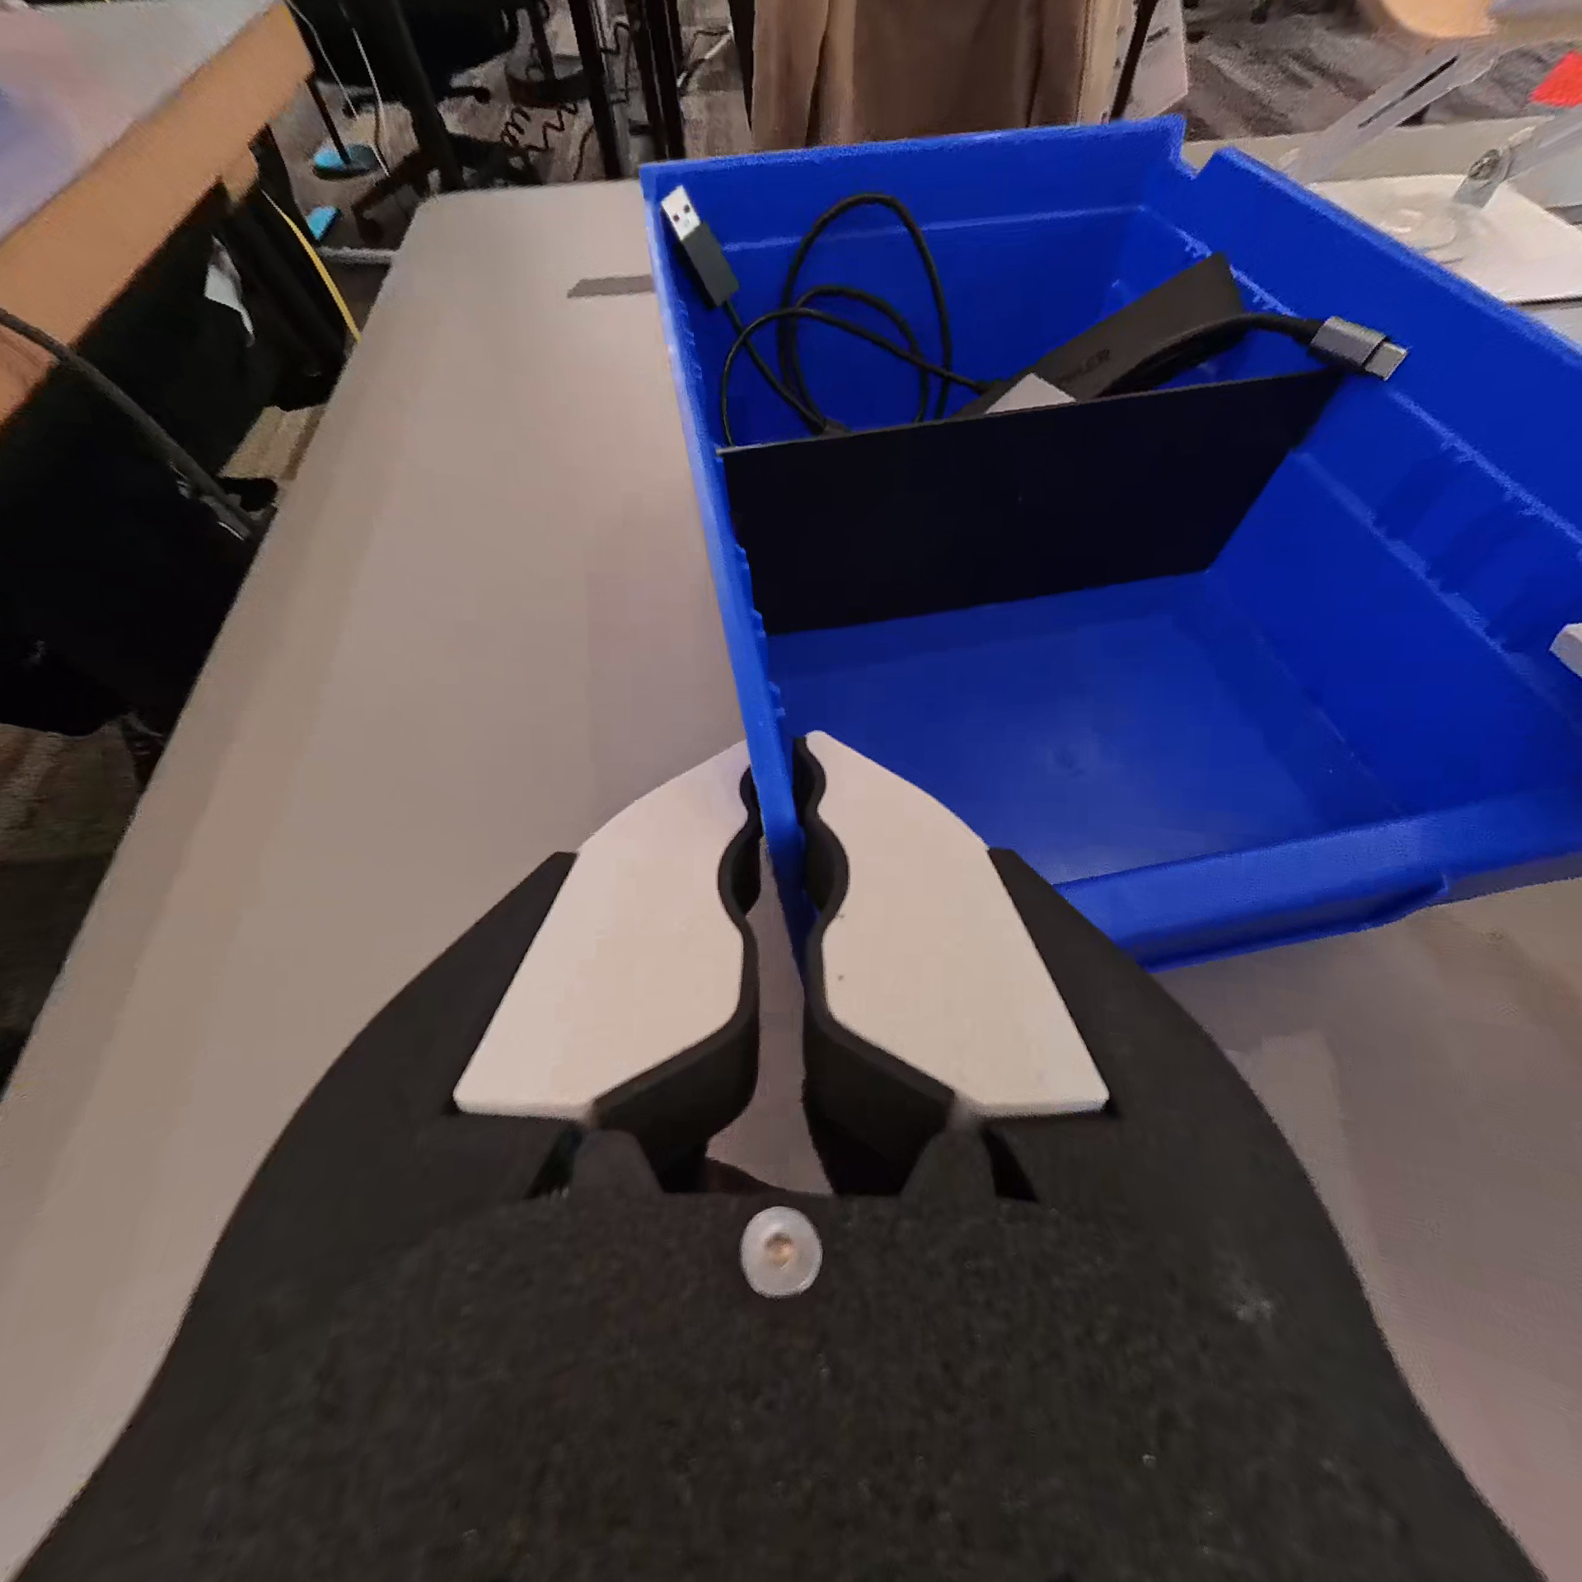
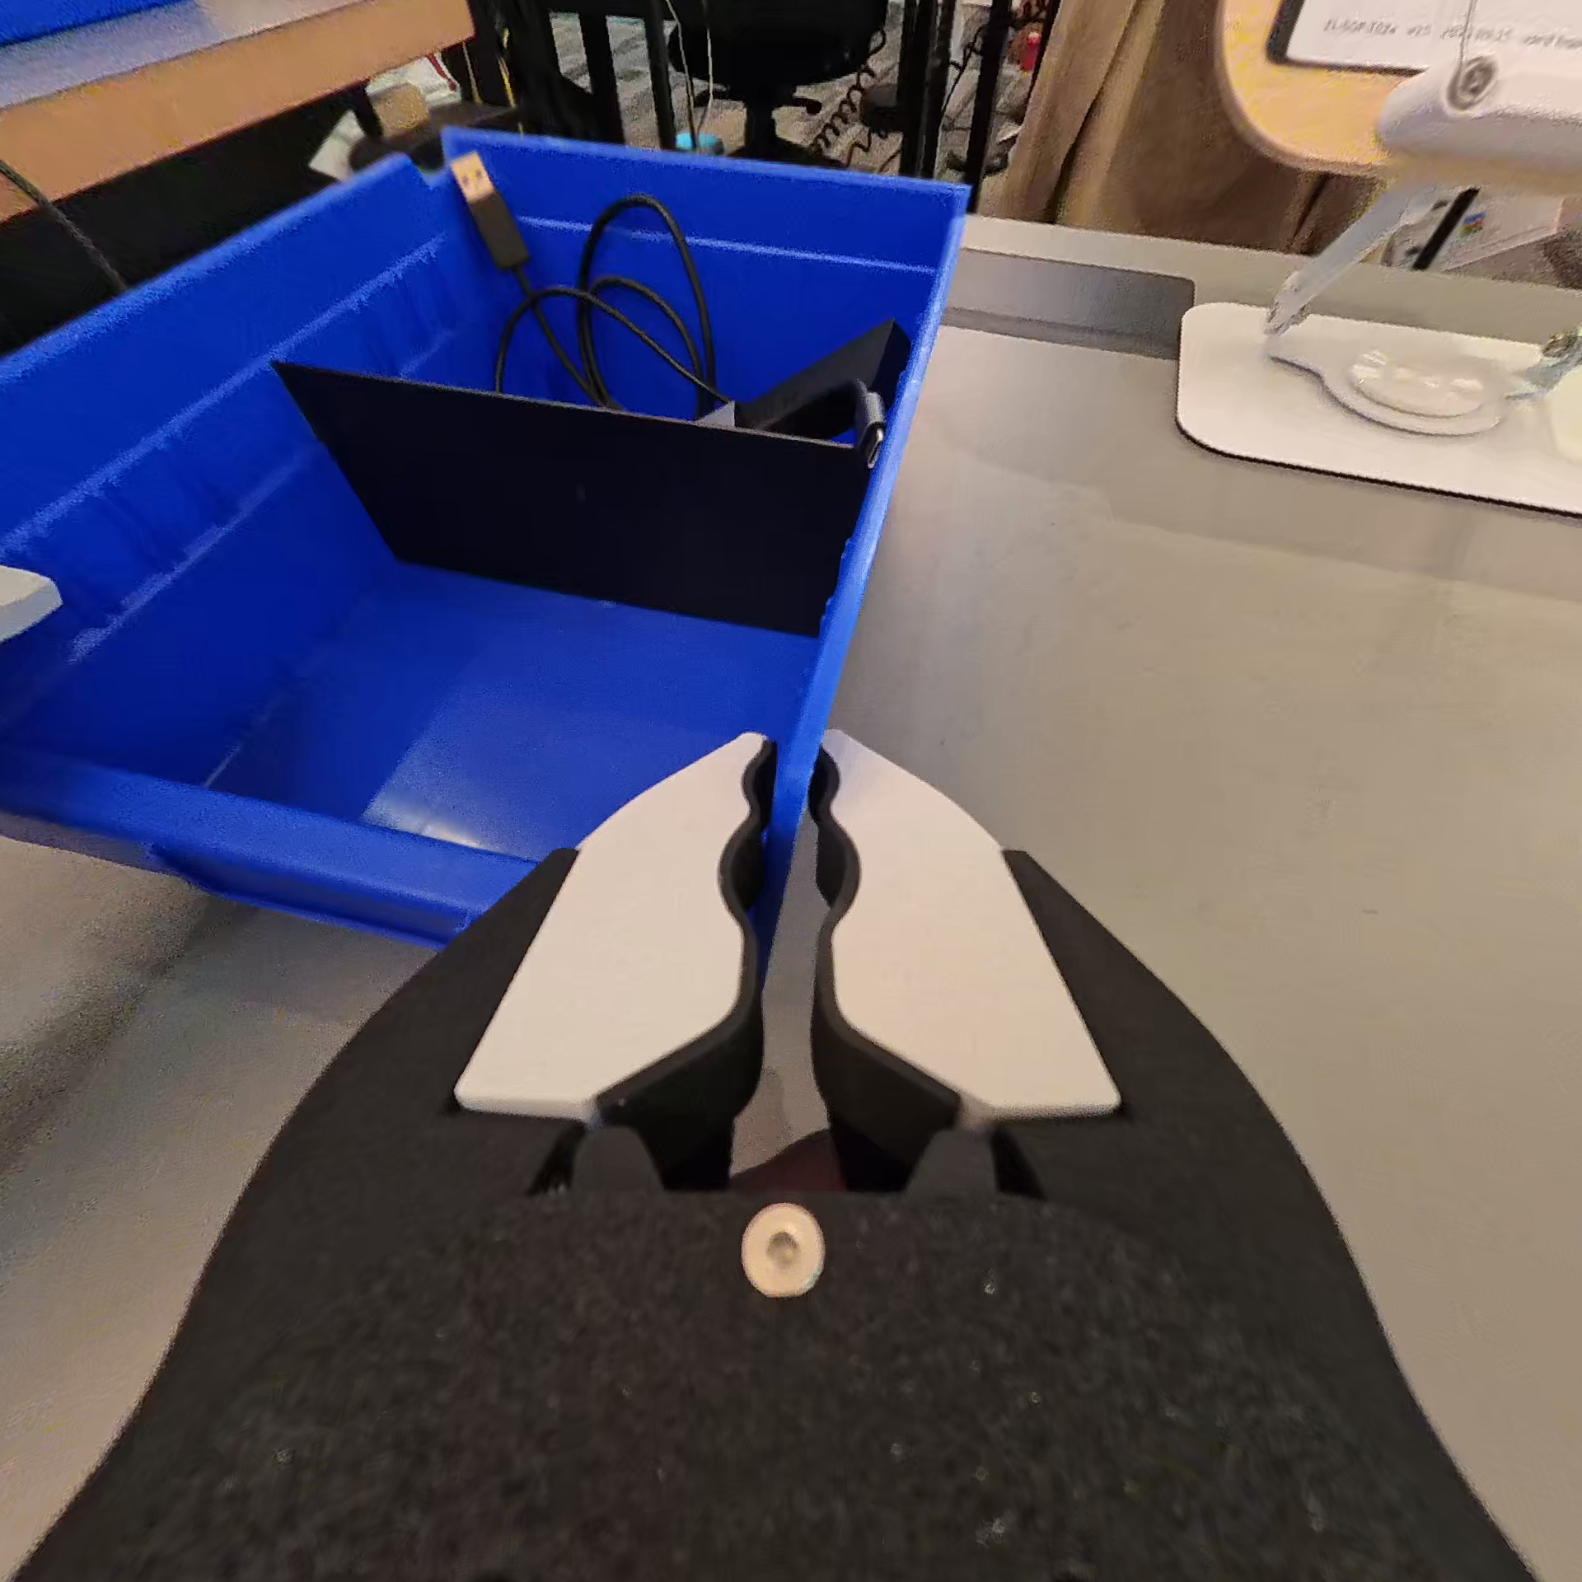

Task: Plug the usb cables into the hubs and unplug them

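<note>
Left gripper (image 1: 777, 770) clamped on blue bin (image 1: 1198, 770) left wall; right gripper (image 2: 792, 762) clamped on right wall. USB cables (image 1: 856, 325) and hub (image 1: 1156, 325) at twelve o'clock, behind black divider (image 1: 984, 514).

A grey table (image 2: 1198, 770) carries a blue bin (image 2: 214, 531) split by a dark divider (image 2: 599, 505) into a near and a far part. On the table's far right a white mat (image 2: 1284, 454) lies under a pale stand (image 2: 1404, 240). Beyond the far edge hangs tan cloth (image 1: 924, 68), and a wooden desk (image 1: 128, 223) stands far left.
</note>
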